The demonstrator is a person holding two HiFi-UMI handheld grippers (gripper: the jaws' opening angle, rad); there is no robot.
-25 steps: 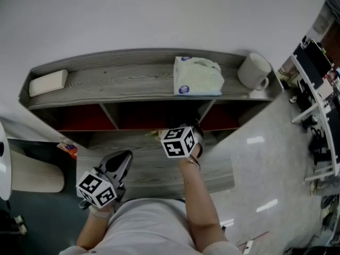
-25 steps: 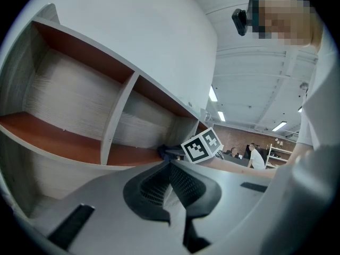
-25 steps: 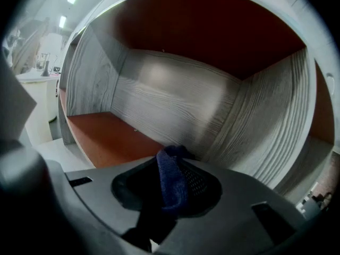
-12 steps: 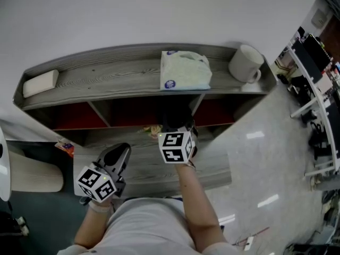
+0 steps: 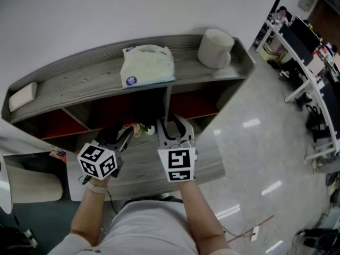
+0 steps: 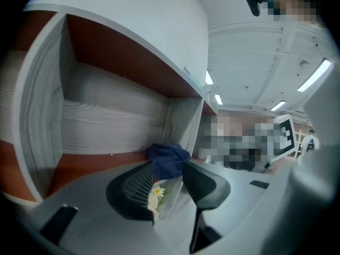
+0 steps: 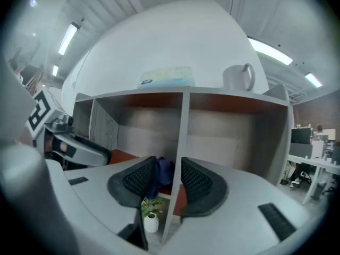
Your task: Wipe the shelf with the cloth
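Left tongs (image 5: 122, 137) part their jaws at the mouth of the shelf (image 5: 79, 81), having just been opening; nothing sits between the pads. The dark blue cloth (image 6: 167, 158) lies ahead of them, bunched on a compartment floor against the upright divider (image 7: 178, 158). The right tongs (image 5: 172, 129) also stand released and empty, aimed at that same divider. The opening looks like a reach for the cloth, so no wiping is under way and the cloth is not yet grasped. A second earlier the left tongs hung back, low and clenched, while the right reached deep into the compartment. Now the right has drawn out and the left has come forward, leaving the pair side by side. A small potted plant (image 7: 150, 217) stands below, while a mug (image 5: 215, 48) and a packet (image 5: 147, 65) rest on top.
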